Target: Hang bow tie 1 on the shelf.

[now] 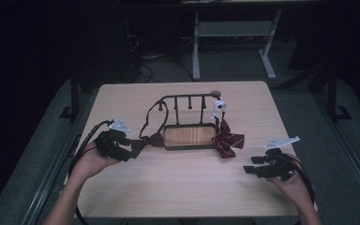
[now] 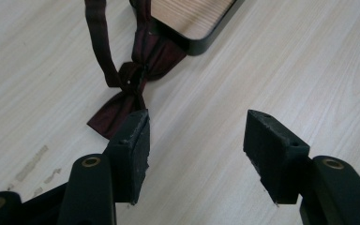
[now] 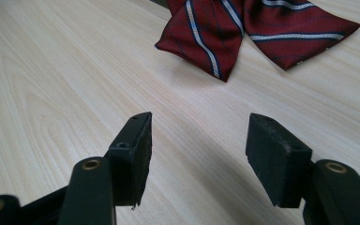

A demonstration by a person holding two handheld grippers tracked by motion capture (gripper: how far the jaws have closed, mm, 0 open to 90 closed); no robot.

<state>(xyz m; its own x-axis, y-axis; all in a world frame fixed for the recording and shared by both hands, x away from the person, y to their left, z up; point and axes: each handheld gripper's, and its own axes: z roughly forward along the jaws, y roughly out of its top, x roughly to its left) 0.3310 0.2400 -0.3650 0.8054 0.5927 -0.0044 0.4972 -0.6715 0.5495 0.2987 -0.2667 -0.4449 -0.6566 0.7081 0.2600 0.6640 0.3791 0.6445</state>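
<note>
While the left gripper (image 2: 194,136) stands spread just short of the dark bow tie (image 2: 131,89), whose strap loops onto the rack (image 1: 187,123), nothing lies between its jaws. The right gripper (image 3: 197,140) is likewise spread and empty, near the striped tie (image 3: 243,28).

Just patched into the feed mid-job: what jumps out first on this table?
A black rack with a wooden tray base stands mid-table, a bow tie at each end. The dark maroon bow tie lies at its left end, its strap looped up over the rack, right in front of the open left gripper. The red striped bow tie lies at the right end, ahead of the open right gripper.
</note>
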